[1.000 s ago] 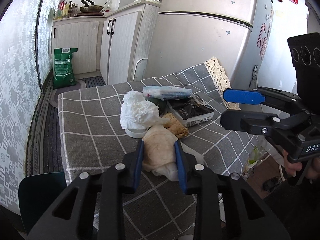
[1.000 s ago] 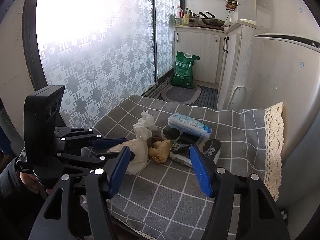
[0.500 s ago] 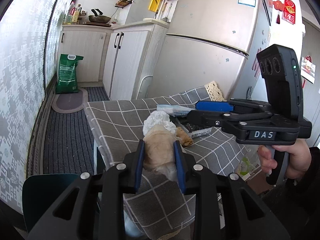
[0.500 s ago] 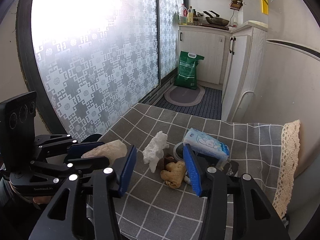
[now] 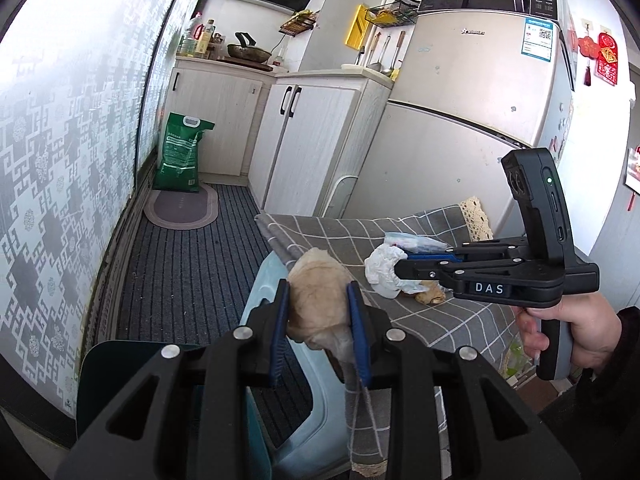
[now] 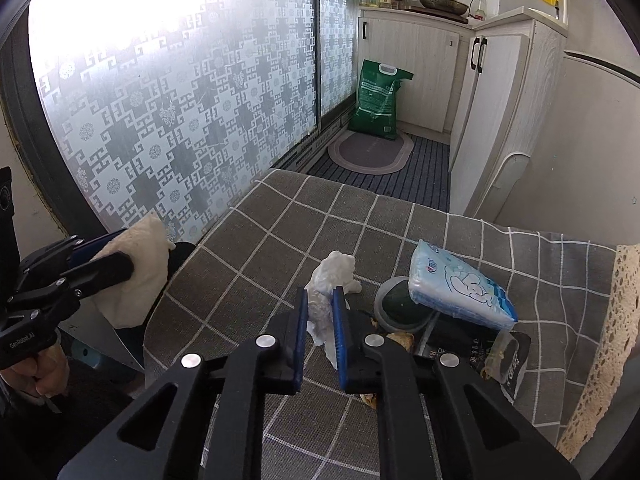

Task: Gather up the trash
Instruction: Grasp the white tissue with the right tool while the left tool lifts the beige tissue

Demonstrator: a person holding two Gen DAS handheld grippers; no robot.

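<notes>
Beige wad [image 5: 318, 298] (clamped) in left hand-held gripper [image 5: 319, 334].

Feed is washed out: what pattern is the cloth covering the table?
Grey tablecloth with a white grid check; clearest in the right wrist view.

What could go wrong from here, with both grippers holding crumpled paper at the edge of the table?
The left gripper clamps a beige wad off the table edge, with a loose tail hanging below the fingers; it might snag or tear. The right gripper pinches the white tissue by a thin part, so it may slip. Lifting could also drag the food scrap beside it.
</notes>
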